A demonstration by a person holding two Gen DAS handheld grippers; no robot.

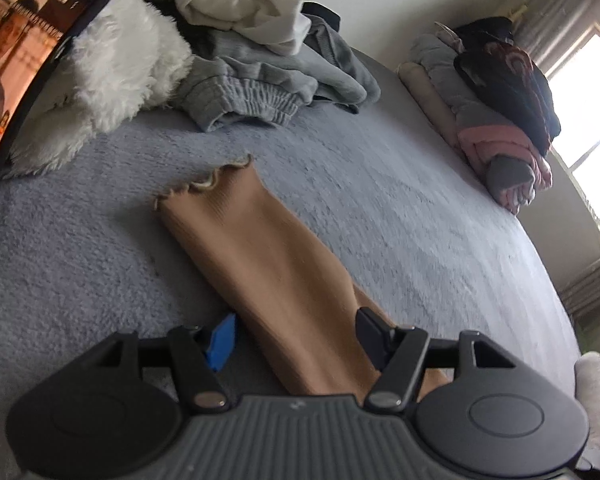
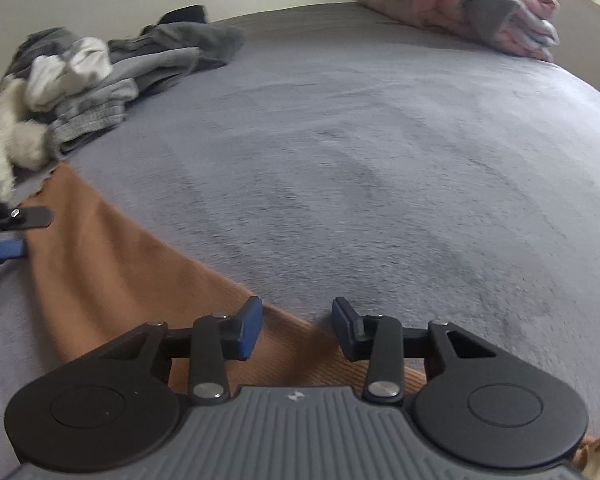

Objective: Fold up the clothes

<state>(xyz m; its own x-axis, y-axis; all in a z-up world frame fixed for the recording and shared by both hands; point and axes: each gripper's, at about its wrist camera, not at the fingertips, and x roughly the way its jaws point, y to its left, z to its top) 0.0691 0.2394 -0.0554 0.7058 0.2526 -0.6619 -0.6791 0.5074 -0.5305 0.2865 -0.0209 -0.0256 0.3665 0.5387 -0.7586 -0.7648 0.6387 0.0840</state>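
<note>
Bed [image 1: 380, 208] grey fleece, window right | tan ribbed garment [image 1: 260, 248] flat mid-bed, unfolded pile [image 1: 260, 60] behind, folded stack [image 1: 496, 136] far right | left gripper [image 1: 296, 344] fingers spread, straddling garment | right gripper [image 2: 296, 328] fingers apart over garment edge, not pinching

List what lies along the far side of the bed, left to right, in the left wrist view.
Phone → white fluffy item → heap of grey and white clothes → folded stack → window.
</note>
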